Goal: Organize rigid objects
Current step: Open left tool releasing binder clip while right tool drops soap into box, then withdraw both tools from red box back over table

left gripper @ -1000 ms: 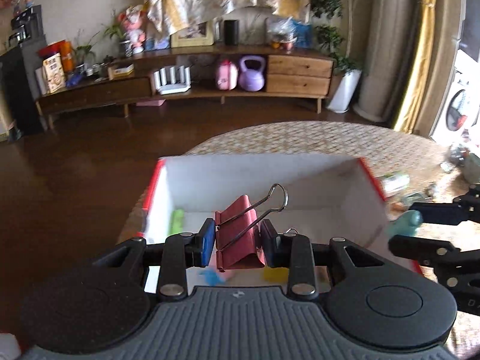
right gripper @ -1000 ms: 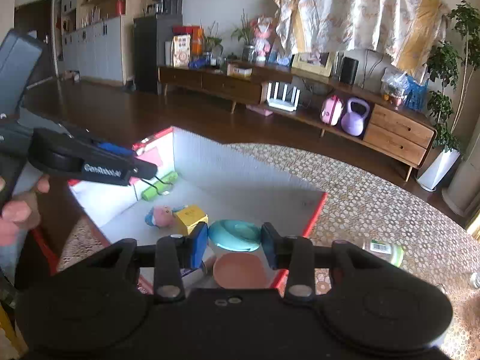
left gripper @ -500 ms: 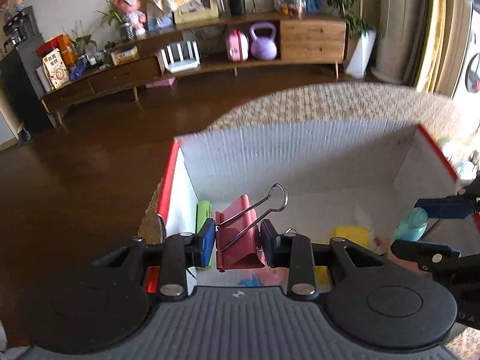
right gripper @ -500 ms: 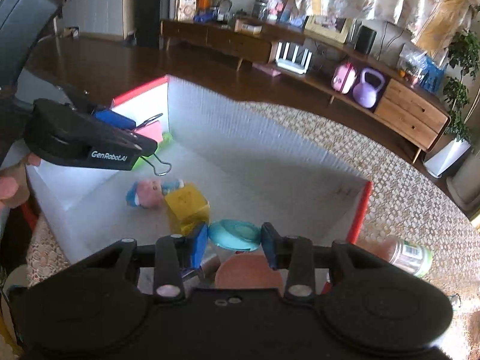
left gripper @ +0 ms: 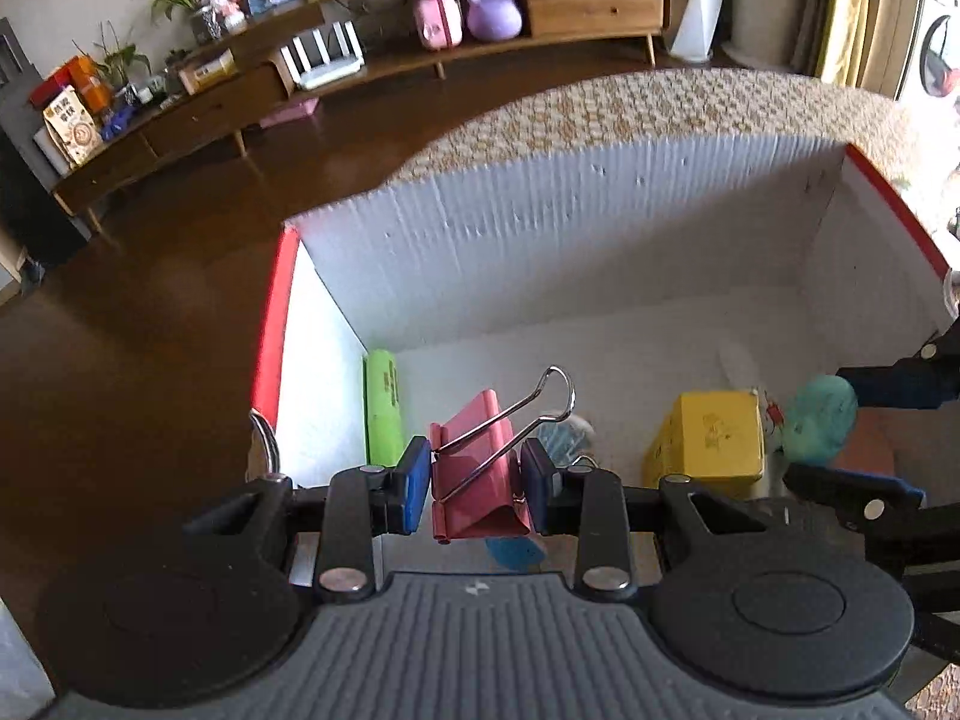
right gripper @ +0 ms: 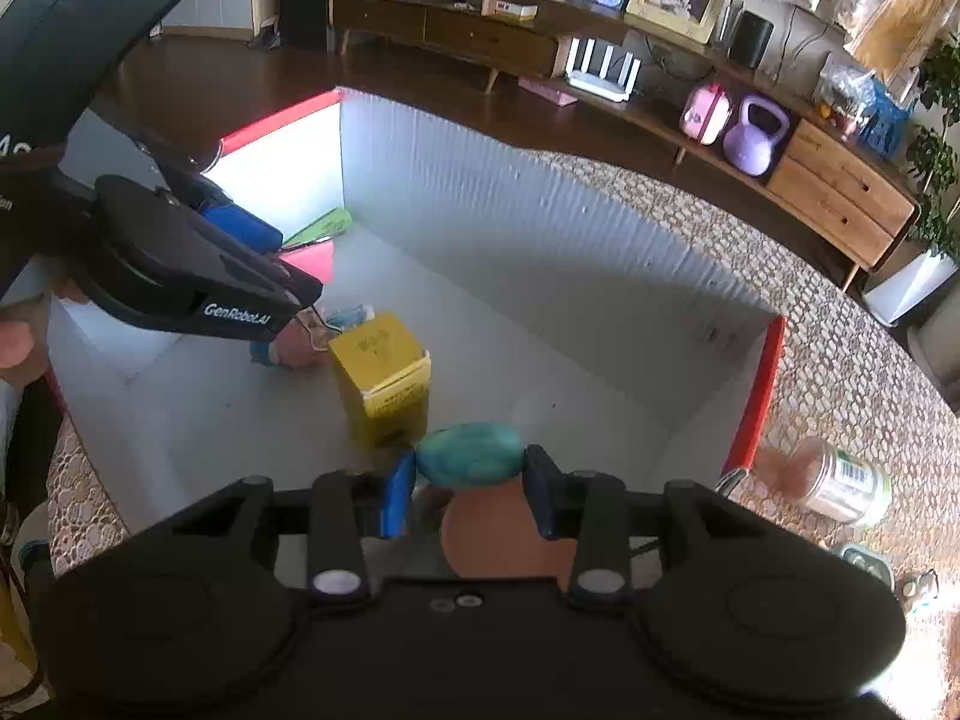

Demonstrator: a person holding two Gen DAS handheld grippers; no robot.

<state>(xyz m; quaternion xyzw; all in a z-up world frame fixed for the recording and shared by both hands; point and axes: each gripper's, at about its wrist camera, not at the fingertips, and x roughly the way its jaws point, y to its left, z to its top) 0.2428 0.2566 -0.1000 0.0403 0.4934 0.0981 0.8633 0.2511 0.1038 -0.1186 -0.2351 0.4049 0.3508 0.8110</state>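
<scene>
The left gripper (left gripper: 475,483) was in the lower middle of its frame, and its blue fingers (left gripper: 413,483) were clamped tight on a pink binder clip (left gripper: 477,468). The clip's silver wire handle stuck up and to the right. The clip was held up over the inside of a white box with red edges (left gripper: 540,228), near the box's left wall. A green marker (left gripper: 383,408) lay on the box floor along that left wall. A yellow box (left gripper: 711,441) stood on the floor at the lower right of the frame.

The right gripper (right gripper: 469,487) was in the lower middle of its own frame. Its fingers (right gripper: 397,495) squeezed a teal egg-shaped toy (right gripper: 469,461) from both sides. The toy was held over the near part of the white box, just in front of the yellow box. In this view a small pink and blue toy (right gripper: 288,351) lay on the box floor at the middle left, touching the yellow box and partly hidden by the left gripper.

The white box sat on a counter with a woven cover (right gripper: 840,372). A clear jar (right gripper: 840,480) lay on its side on the cover, just outside the box's red edge at the right of the frame
</scene>
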